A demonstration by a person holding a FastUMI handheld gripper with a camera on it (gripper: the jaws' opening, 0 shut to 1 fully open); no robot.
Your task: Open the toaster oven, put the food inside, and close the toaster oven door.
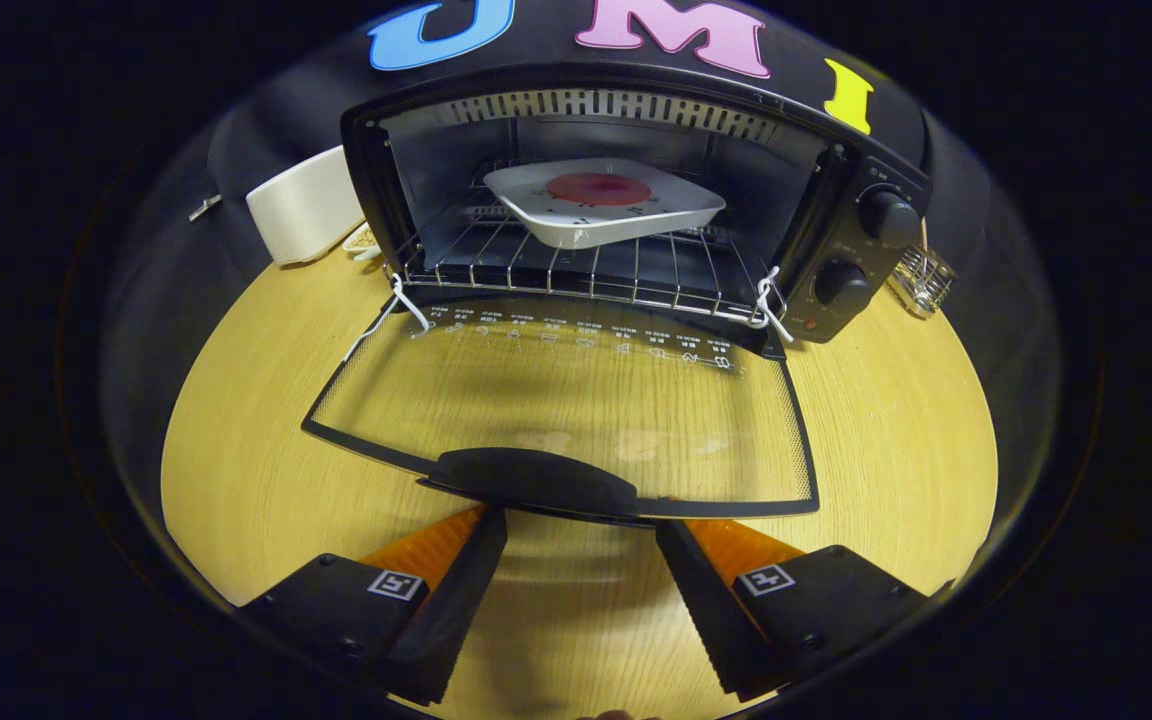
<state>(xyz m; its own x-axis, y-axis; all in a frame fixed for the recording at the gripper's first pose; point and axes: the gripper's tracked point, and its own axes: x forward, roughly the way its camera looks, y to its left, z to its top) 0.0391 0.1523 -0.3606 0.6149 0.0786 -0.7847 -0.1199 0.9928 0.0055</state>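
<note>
A black toaster oven (pixel 856 240) stands on the wooden table with its glass door (pixel 576 410) folded down flat toward me. Inside, on the wire rack (pixel 556 265), rests a white square plate (pixel 604 205) carrying a round red piece of food (pixel 598 188). The door's black handle (pixel 534 478) lies just ahead of my fingertips. My gripper (pixel 581 530) is open, its two fingers spread wide just below the handle with nothing between them; the tips sit under the door's front edge.
A white box-like container (pixel 304 208) stands left of the oven, and a small wire basket (pixel 922 280) sits at its right. Two knobs (pixel 886 218) are on the oven's right panel. Bare wooden tabletop (pixel 236 470) surrounds the door.
</note>
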